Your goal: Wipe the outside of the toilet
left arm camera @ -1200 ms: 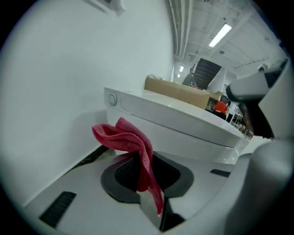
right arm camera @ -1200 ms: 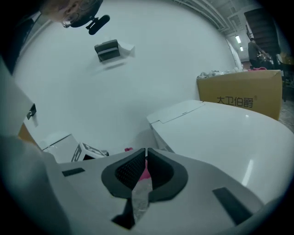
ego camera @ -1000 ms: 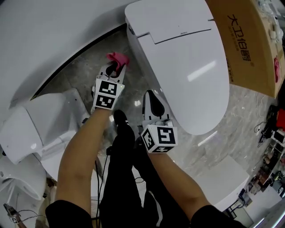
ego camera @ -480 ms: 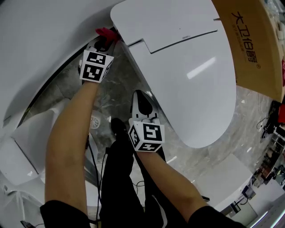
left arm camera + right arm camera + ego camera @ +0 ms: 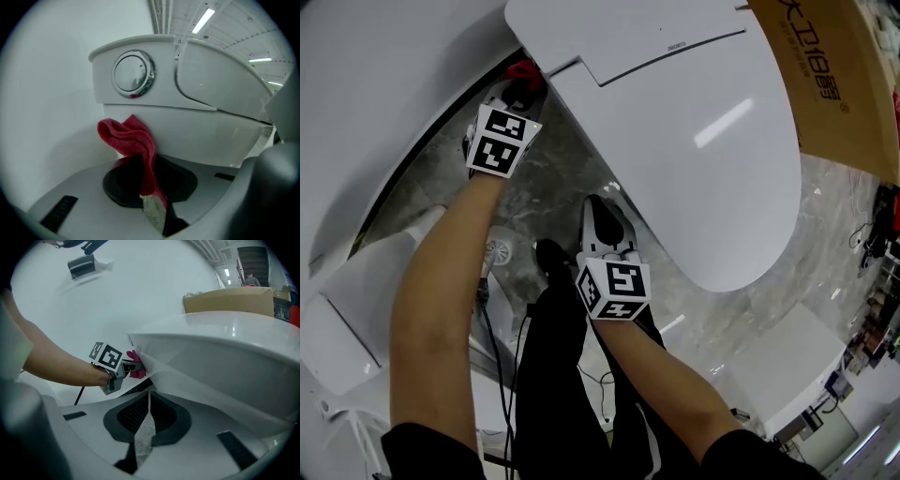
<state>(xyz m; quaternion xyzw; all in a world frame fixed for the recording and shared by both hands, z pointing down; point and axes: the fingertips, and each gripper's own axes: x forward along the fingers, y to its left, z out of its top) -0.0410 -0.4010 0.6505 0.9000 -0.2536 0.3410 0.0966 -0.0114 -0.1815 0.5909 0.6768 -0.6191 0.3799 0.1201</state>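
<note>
Up by the rear corner of the glossy white ceramic toilet, the crumpled red cloth pinched in the fingers of the left gripper should really be pressed flat and dragged slowly along the side, with the right gripper closed on nothing.

The toilet is smooth, glossy white with bright highlights. The cloth is red, napped terry, matt. The flush button is mirror-bright chrome. The floor is polished grey veined stone. The box is matt brown cardboard.
</note>
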